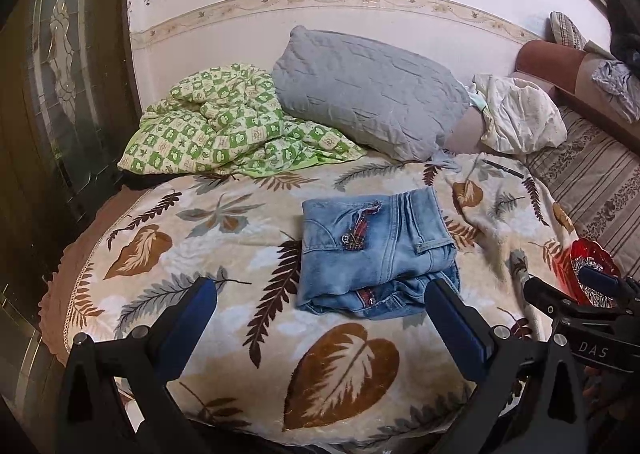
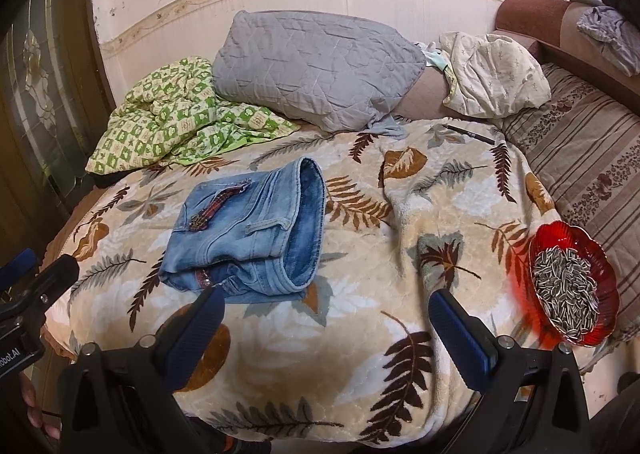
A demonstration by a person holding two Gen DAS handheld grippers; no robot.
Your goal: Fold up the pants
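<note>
A: Our left claw and right claw both hang spread wide with nothing between the pads, above the near edge of the bed, which is covered by a beige leaf-print fleece blanket. The folded light-blue denim pants lie as a compact bundle in the middle of the bed, nearer its left side in the right wrist view.

B: So we judge the folding nearly finished. What could spoil it?

A: The top layer sits slightly askew over the lower one (a waistband edge shows underneath at the near side). If we nudge or pinch one layer only, the bundle could slide open on that plush pile.

B: And round about?

A: A red glass dish of sunflower seeds sits at the bed's near right edge, close to our right claw; a careless sweep could tip it. A black pen lies toward the far right, well apart from the pants. The grey quilted pillow and green checked quilt crowd the far edge, so there is little room to push the bundle back.
</note>
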